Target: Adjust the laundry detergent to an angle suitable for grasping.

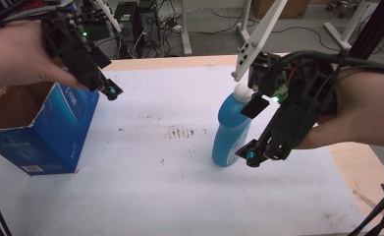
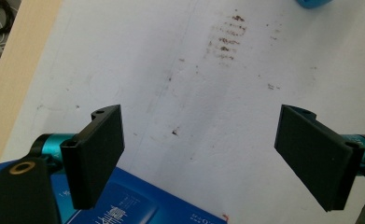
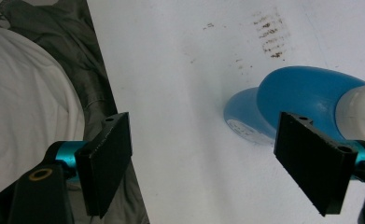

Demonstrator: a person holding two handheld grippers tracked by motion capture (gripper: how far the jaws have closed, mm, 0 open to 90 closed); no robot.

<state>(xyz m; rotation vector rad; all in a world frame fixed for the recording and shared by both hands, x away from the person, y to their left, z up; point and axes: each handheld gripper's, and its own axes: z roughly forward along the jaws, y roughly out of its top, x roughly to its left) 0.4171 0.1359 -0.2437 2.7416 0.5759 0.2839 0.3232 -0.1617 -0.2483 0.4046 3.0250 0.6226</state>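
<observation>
I am holding my right gripper [image 1: 258, 132] tilted down and toward the middle of the bench, my right hand [image 1: 356, 115] wrapped round its black body at the right edge of the high view. Its fingers [image 3: 108, 163] are standing wide apart with nothing between them; the blue plastic bottle with a white cap [image 1: 231, 130] is standing upright on the white sheet covering the bench [image 1: 155, 187], just beside the far finger. Whether that finger is brushing the bottle I cannot tell, because the gripper body is covering the bottle's right side from above.

I am keeping my left gripper [image 1: 112, 92] hanging above the near corner of the open blue cardboard box [image 1: 57, 132], pointing down and inward, my left hand [image 1: 17, 56] gripping it from the upper left. Its fingers [image 2: 96, 154] are also spread wide, over bare sheet and a patch of brown smudges [image 2: 227, 37].

The box is being cut off by the left edge of the high view, and its inside is mostly hidden. The print on its blue face is too blurred to read.
</observation>
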